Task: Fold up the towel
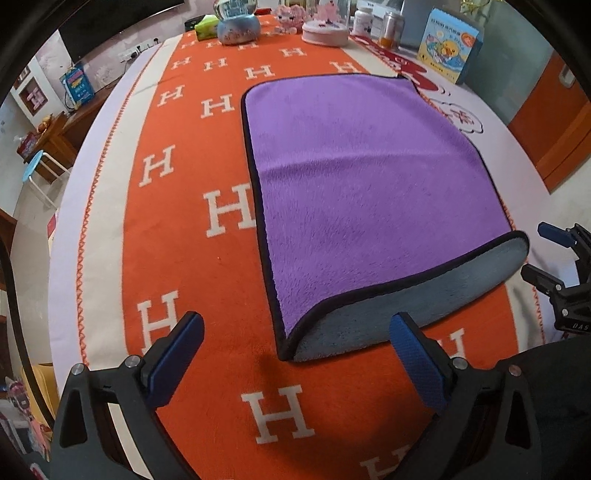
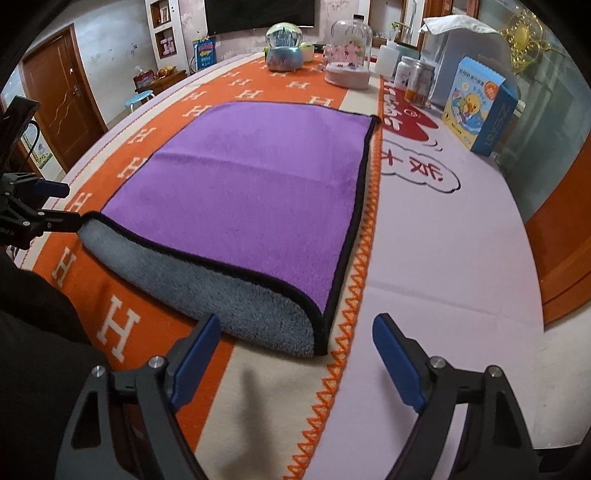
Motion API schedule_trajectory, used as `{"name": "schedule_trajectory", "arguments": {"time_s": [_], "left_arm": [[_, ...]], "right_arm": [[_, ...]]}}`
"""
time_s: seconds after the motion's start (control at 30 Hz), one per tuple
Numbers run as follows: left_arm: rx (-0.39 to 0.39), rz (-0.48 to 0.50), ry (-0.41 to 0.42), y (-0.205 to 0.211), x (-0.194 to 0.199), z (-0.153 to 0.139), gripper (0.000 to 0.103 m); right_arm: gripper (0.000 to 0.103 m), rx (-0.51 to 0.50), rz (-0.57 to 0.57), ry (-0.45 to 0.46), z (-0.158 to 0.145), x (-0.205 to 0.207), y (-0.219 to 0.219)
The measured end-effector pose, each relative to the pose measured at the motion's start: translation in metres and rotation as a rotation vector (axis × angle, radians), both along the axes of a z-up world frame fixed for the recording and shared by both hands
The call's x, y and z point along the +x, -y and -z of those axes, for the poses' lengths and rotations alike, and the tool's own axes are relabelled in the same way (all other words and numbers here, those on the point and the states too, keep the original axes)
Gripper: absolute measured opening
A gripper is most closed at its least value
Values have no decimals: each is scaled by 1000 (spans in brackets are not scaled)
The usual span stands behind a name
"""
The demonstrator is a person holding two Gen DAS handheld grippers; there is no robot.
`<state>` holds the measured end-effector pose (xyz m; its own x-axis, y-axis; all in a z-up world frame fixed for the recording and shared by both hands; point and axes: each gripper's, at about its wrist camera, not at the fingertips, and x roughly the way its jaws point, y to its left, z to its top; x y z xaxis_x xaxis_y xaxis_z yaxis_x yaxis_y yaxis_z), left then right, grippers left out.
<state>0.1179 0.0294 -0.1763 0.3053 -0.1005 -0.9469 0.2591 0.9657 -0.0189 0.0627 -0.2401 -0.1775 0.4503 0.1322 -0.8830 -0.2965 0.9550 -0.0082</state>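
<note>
A purple towel (image 1: 354, 177) with a black hem and grey underside lies on the orange H-patterned blanket (image 1: 173, 229). It is folded over once, and the grey fold bulges along its near edge (image 1: 413, 299). My left gripper (image 1: 295, 332) is open and empty, just short of the towel's near left corner. My right gripper (image 2: 293, 334) is open and empty, just short of the near right corner of the towel (image 2: 258, 192). Each gripper also shows at the side of the other's view: the right one (image 1: 554, 254) and the left one (image 2: 55, 206).
At the table's far end stand a snow globe (image 1: 238, 24), a glass dome on a pink base (image 1: 327, 27), jars (image 1: 391, 31) and a blue duck box (image 1: 452, 46). A pale cloth (image 2: 443, 258) with red print covers the table to the right of the blanket.
</note>
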Motion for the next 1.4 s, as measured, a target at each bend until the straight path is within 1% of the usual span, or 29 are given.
{"name": "schedule_trajectory", "arguments": {"time_s": [0.17, 0.23, 0.3, 0.37, 0.43, 0.5, 0.57, 0.6, 0.7, 0.8, 0.83, 0.97, 1.03, 1.1, 1.2, 1.4], "left_arm": [[-13, 10, -22, 0, 4, 11, 98], [-16, 15, -32, 1, 6, 15, 97], [-16, 18, -45, 1, 8, 19, 94], [-18, 18, -54, 1, 8, 23, 93], [-23, 16, -65, 1, 9, 27, 90], [-27, 14, -76, 1, 10, 30, 87], [-33, 12, -81, 2, 9, 33, 86], [-37, 12, -83, 2, 9, 33, 83], [-58, 10, -95, 2, 9, 36, 75], [-75, 5, -105, 2, 8, 38, 69], [-81, 3, -108, 2, 8, 38, 68], [-93, -3, -109, 2, 5, 37, 57], [-90, -6, -107, 4, 4, 35, 54], [-90, -12, -109, 4, 4, 35, 46], [-100, -31, -111, -2, 3, 33, 38], [-110, -48, -102, -5, 4, 30, 27]], "right_arm": [[79, 5, -26, -8, 8, 4, -1], [78, 6, -39, -13, 12, 5, -2], [73, 4, -47, -14, 13, 6, -4], [72, 9, -52, -11, 13, 7, -5], [70, 16, -60, -10, 13, 7, -6], [64, 18, -67, -12, 13, 7, -7], [60, 20, -76, -16, 13, 7, -9], [57, 22, -79, -17, 14, 6, -9], [53, 23, -79, -16, 14, 6, -10], [47, 22, -73, -15, 13, 5, -9], [46, 22, -71, -13, 13, 4, -8], [39, 22, -65, -12, 12, 2, -6], [36, 22, -62, -13, 11, 2, -5], [30, 24, -61, -13, 10, 1, -4], [25, 25, -61, -15, 10, 1, -3], [19, 30, -57, -18, 8, 1, -2]]}}
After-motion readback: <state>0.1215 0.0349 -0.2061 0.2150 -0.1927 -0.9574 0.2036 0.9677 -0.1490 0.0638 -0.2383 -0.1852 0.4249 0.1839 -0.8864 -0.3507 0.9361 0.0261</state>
